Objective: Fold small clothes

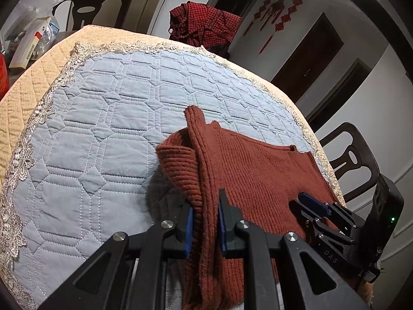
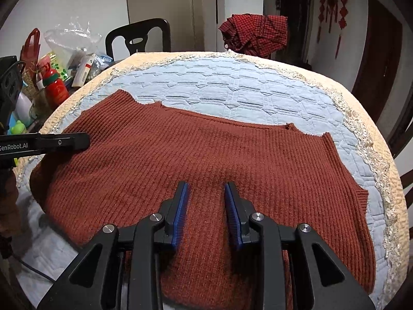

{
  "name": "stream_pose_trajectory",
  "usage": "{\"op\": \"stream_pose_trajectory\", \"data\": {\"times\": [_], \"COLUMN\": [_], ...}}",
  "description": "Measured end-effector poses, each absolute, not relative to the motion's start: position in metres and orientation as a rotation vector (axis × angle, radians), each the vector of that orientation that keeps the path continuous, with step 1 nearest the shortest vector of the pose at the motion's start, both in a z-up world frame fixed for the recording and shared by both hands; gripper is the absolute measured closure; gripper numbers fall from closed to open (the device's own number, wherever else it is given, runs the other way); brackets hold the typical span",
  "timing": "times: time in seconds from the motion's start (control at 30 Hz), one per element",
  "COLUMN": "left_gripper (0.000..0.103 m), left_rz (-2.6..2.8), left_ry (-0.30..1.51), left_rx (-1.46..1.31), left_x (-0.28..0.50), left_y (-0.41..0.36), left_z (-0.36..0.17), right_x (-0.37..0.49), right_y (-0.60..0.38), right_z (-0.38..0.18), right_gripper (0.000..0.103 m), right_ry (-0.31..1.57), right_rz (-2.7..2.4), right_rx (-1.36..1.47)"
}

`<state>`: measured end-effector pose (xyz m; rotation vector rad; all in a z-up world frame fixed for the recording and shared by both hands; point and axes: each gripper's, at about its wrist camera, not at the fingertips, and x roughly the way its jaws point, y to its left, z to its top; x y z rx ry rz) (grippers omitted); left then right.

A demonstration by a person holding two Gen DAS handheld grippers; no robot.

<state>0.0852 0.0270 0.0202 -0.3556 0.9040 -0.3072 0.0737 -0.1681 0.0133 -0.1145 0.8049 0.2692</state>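
A rust-red knitted sweater (image 2: pixel 201 142) lies spread on the blue quilted mat (image 2: pixel 232 85), with its far edge across the mat's middle. My left gripper (image 1: pixel 205 206) is shut on the sweater (image 1: pixel 258 170) at its left side, where a thick fold of ribbed fabric stands up between the blue pads. In the right wrist view the left gripper (image 2: pixel 82 139) comes in over the sweater's left part. My right gripper (image 2: pixel 206 188) hovers low over the sweater's near middle, its jaws apart, the knit lying flat below them. The left wrist view shows the right gripper (image 1: pixel 306 202) on the sweater's right side.
The mat has a lace border (image 1: pixel 31 129) and lies on a beige quilted cloth (image 1: pixel 23 95). A red checked garment (image 2: pixel 255 33) hangs behind the table. Dark chairs (image 1: pixel 98 5) (image 1: pixel 353 160) stand around it. Bottles, boxes and a plastic bag (image 2: pixel 56 77) crowd the far left.
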Motion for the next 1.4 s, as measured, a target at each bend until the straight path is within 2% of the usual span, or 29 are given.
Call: {"op": "stream_pose_trajectory", "data": {"times": [0.33, 0.43, 0.5, 0.57, 0.83, 1.4], "left_gripper": [0.085, 0.085, 0.085, 0.085, 0.085, 0.085], "left_rz": [-0.306, -0.306, -0.307, -0.305, -0.299, -0.295], "left_ry": [0.913, 0.918, 0.919, 0.922, 0.927, 0.928], "left_rx": [-0.353, -0.352, -0.351, -0.349, -0.347, -0.351], "left_x": [0.085, 0.086, 0.086, 0.087, 0.089, 0.089], "left_y": [0.028, 0.029, 0.028, 0.028, 0.028, 0.027], "left_z": [0.014, 0.012, 0.012, 0.011, 0.012, 0.012], "right_x": [0.074, 0.076, 0.077, 0.078, 0.073, 0.072], "right_y": [-0.175, -0.178, -0.178, -0.176, -0.152, -0.156], "right_z": [0.012, 0.011, 0.011, 0.010, 0.007, 0.006], "right_gripper": [0.067, 0.049, 0.032, 0.025, 0.024, 0.024], "right_ry": [0.807, 0.814, 0.819, 0.826, 0.824, 0.824], "right_rz": [0.297, 0.367, 0.421, 0.472, 0.402, 0.409], "right_rx": [-0.078, -0.034, -0.009, -0.001, -0.138, -0.124]}}
